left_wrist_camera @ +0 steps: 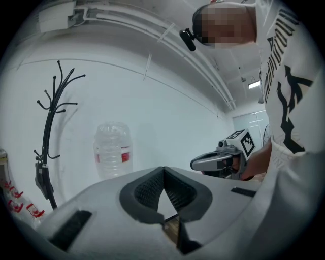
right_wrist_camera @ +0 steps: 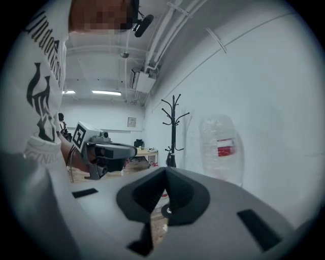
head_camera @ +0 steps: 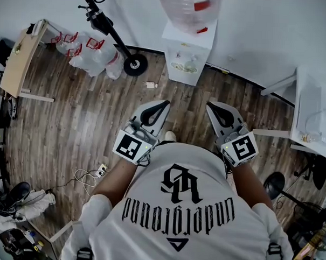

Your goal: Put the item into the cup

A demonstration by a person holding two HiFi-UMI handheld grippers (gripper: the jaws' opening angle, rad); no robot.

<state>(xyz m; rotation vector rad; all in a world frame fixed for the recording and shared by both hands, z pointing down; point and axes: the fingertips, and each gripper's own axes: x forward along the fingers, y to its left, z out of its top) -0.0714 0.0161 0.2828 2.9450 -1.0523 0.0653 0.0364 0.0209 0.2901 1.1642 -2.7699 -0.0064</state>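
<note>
Head view: the left gripper (head_camera: 163, 105) and right gripper (head_camera: 211, 107) are held side by side at the person's chest, above a wood floor (head_camera: 71, 128); a water dispenser (head_camera: 188, 52) stands by the wall.

Left gripper view: its fingers (left_wrist_camera: 152, 190) are pressed together with nothing between them; a bottle (left_wrist_camera: 112, 150) and a coat stand (left_wrist_camera: 51, 127) lie beyond.

Right gripper view: its fingers are likewise together and empty, with the same bottle and coat stand ahead; no view shows the cup or item.

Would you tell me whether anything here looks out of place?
A small white object lies loose on the floor by the water dispenser, and big bottles sit heaped beside the desk.
</note>
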